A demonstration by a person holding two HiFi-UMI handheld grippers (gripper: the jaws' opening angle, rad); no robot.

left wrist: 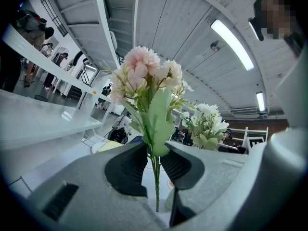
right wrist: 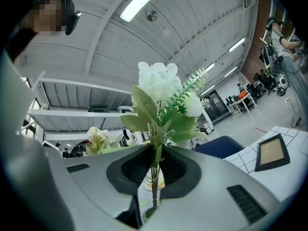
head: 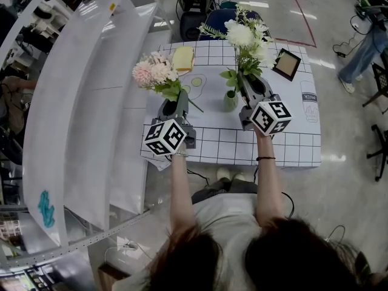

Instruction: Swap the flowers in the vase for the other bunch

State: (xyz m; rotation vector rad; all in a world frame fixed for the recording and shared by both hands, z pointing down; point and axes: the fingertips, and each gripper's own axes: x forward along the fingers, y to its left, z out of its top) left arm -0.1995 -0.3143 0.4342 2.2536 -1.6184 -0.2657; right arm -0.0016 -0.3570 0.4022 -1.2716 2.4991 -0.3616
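Grid-patterned cloth covers the table (head: 291,144) in a busy workshop, where a person stands with 2 bunches of artificial flowers raised, 1 in each hand. The left gripper (left wrist: 154,165) has its jaws clamped on the thin stems of the pink bunch (left wrist: 144,71), held off to the left above the table. The right gripper (right wrist: 154,165) has its jaws pinched on the stems of the white bunch (right wrist: 159,83), directly over the small green vase (head: 230,100) near the table's middle, the stem ends apparently at or just inside its mouth.

Risk lies mainly at that narrow mouth: the vase looks small and light, so a stem end or a low leaf catching the rim could tip it or push it sideways toward the picture frame (head: 287,64). Both grips are on slim stems under top-heavy blooms, so either bunch may swivel or slide in the jaws. Leaves of the 2 bunches could also tangle if the hands drift together
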